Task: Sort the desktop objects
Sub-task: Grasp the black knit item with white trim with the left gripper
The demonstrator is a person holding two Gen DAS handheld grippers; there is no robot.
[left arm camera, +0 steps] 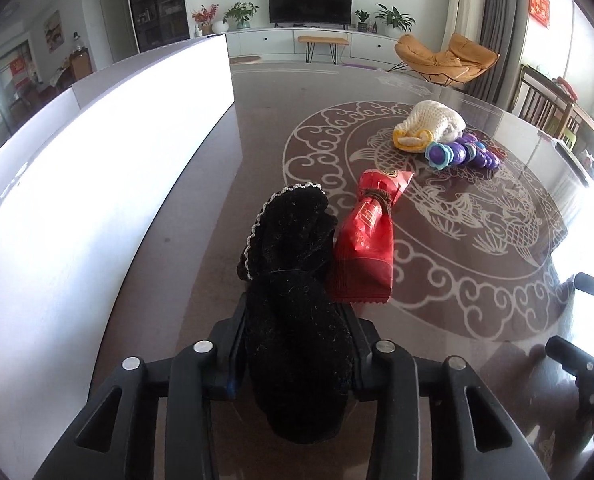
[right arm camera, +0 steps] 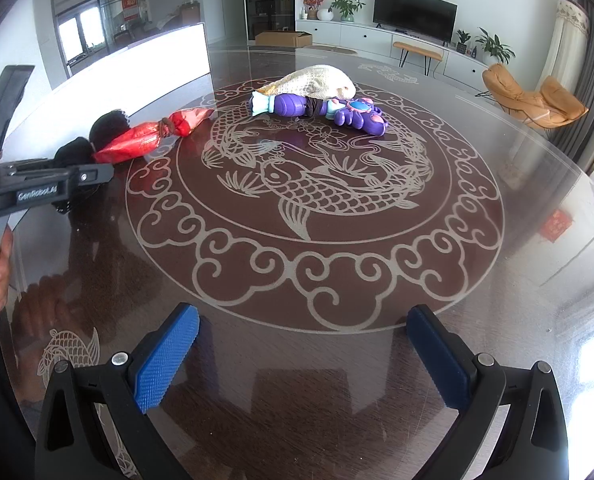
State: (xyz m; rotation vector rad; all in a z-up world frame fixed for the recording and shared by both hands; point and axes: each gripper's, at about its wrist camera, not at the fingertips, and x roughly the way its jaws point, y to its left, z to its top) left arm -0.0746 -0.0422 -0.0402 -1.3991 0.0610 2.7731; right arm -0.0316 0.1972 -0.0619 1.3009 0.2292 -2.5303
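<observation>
The left gripper (left arm camera: 297,344) is clamping a black sock (left arm camera: 293,280) beside a red packet (left arm camera: 363,248); the right gripper (right arm camera: 301,356) is hanging wide open, holding nothing.

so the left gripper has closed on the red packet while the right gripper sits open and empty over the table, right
Not quite. The left gripper is closed on the black fuzzy cloth, not the red packet, which lies beside it on the table; the left wrist view shows this. The right gripper is indeed open and empty.

Left hand-held gripper (left arm camera: 297,364) clamped on black fuzzy sock (left arm camera: 293,280), red snack packet (left arm camera: 367,240) just beside, glass table (left arm camera: 477,272)
</observation>
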